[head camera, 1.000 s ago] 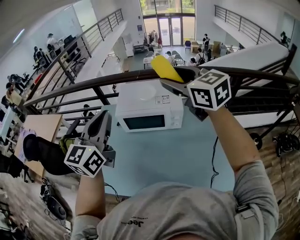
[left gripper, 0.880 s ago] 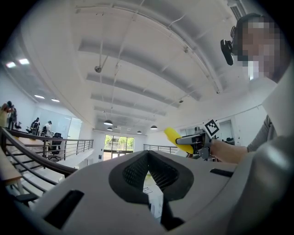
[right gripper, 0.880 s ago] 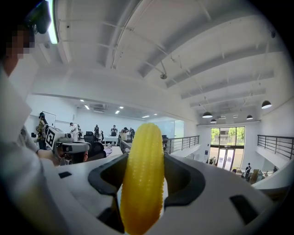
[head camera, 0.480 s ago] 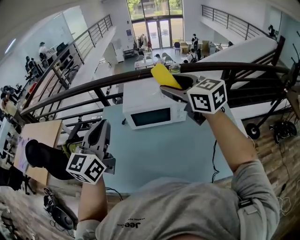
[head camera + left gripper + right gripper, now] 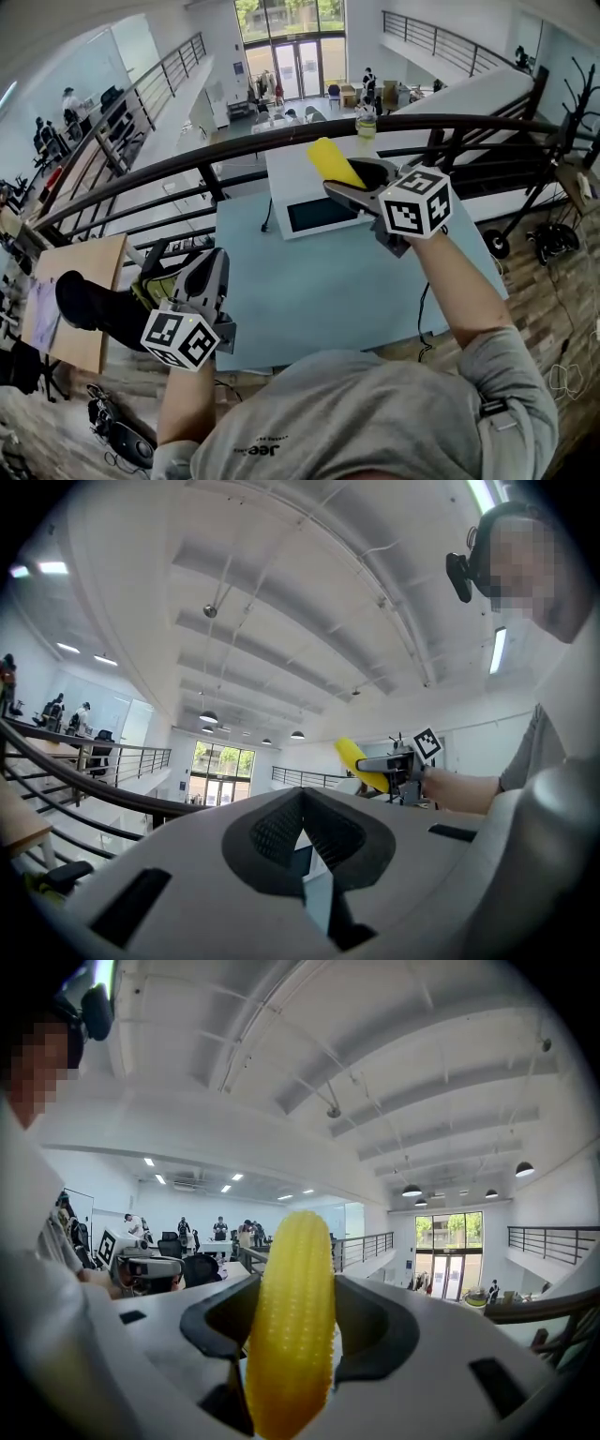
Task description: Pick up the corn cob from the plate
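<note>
The yellow corn cob point(image 5: 332, 161) is held up in the air, with my right gripper point(image 5: 352, 180) shut on it; its free end points away from me, over the dark railing. The right gripper view shows the cob point(image 5: 292, 1316) clamped upright between the two jaws of that gripper point(image 5: 291, 1340). Lower on the left, my left gripper point(image 5: 206, 262) is shut with nothing in it, its pads meeting point(image 5: 302, 819). From the left gripper view, the cob point(image 5: 360, 764) and the right gripper point(image 5: 392, 761) appear off to the right. No plate is in view.
A light blue table point(image 5: 309, 281) lies below, with a white microwave point(image 5: 319, 199) at its far side and a jar point(image 5: 366, 122) on top. A dark curved railing point(image 5: 234, 148) crosses behind. A wooden table point(image 5: 89, 281) stands left, a coat rack point(image 5: 572, 141) right.
The view has swung, so table and microwave now sit further right and nearer the railing. Both grippers keep about the same places. The right one has held the corn throughout.
</note>
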